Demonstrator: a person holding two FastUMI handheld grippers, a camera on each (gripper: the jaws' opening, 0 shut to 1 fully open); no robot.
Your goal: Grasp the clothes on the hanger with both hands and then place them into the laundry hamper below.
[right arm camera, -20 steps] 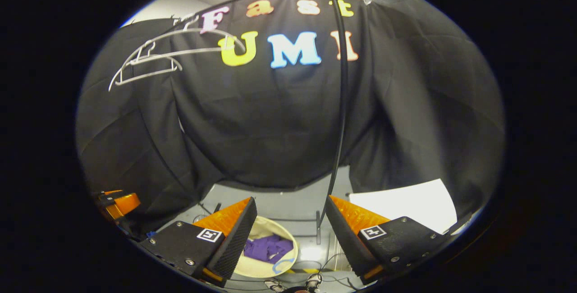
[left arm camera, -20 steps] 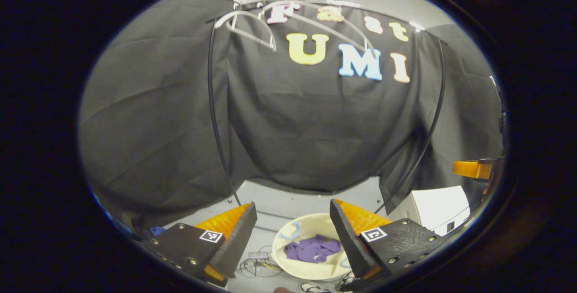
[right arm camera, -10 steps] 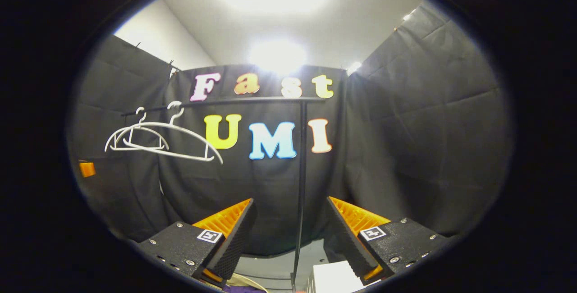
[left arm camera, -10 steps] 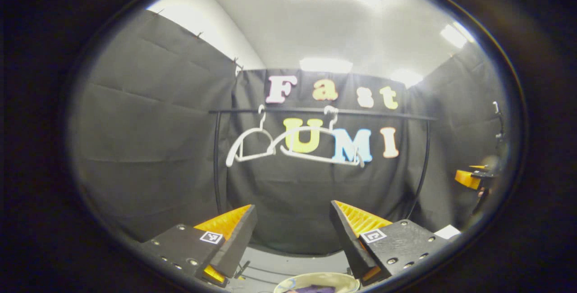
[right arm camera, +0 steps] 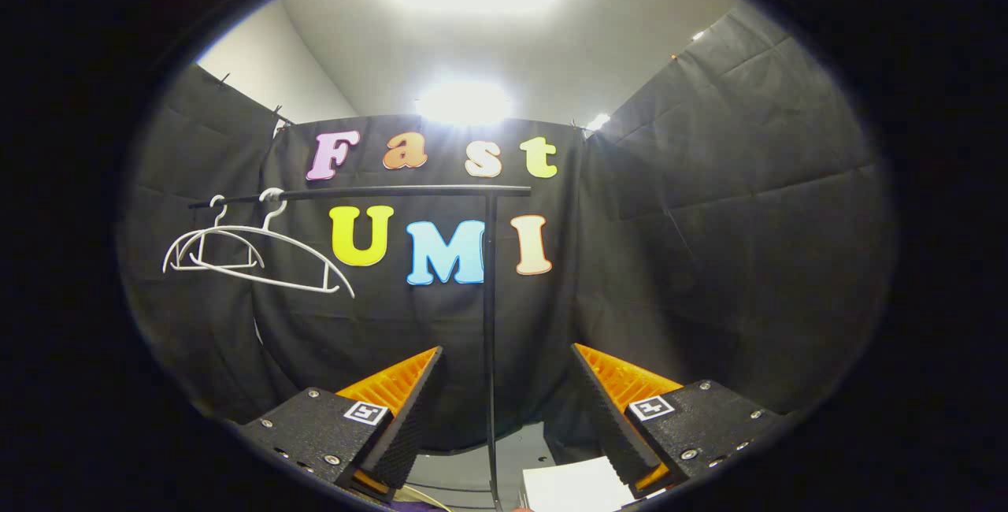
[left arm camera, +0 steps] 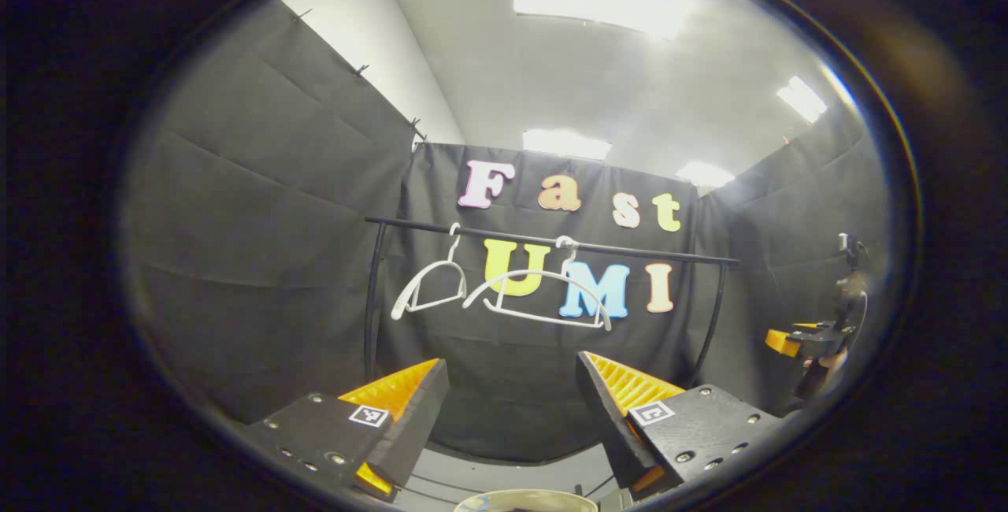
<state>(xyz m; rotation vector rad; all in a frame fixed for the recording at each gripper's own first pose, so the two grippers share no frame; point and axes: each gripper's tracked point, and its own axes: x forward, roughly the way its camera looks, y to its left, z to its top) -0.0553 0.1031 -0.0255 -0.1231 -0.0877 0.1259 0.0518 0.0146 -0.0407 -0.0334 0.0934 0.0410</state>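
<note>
Two bare white hangers, a small one (left arm camera: 413,282) and a larger one (left arm camera: 543,317), hang from the black rail (left arm camera: 630,251) against the back wall. In the right gripper view the same small hanger (right arm camera: 216,267) and large hanger (right arm camera: 260,277) hang at the left end of the rail (right arm camera: 394,192). No garment hangs on either. The cream rim of the hamper (left arm camera: 524,499) peeks in at the bottom edge. My left gripper (left arm camera: 510,362) is open and holds nothing. My right gripper (right arm camera: 506,353) is open and holds nothing as well; it also shows at the far right (left arm camera: 794,337) of the left gripper view.
The rail's black upright post (right arm camera: 490,339) stands straight ahead between my right fingers. A white box (right arm camera: 575,484) sits on the floor by its foot. Another post (left arm camera: 370,315) holds the rail's left end. Black cloth walls close in on three sides.
Both grippers have tilted upward and stayed open. The hamper with the purple cloth in it slid down to the bottom edge, and the rail with the hangers came to mid-view.
</note>
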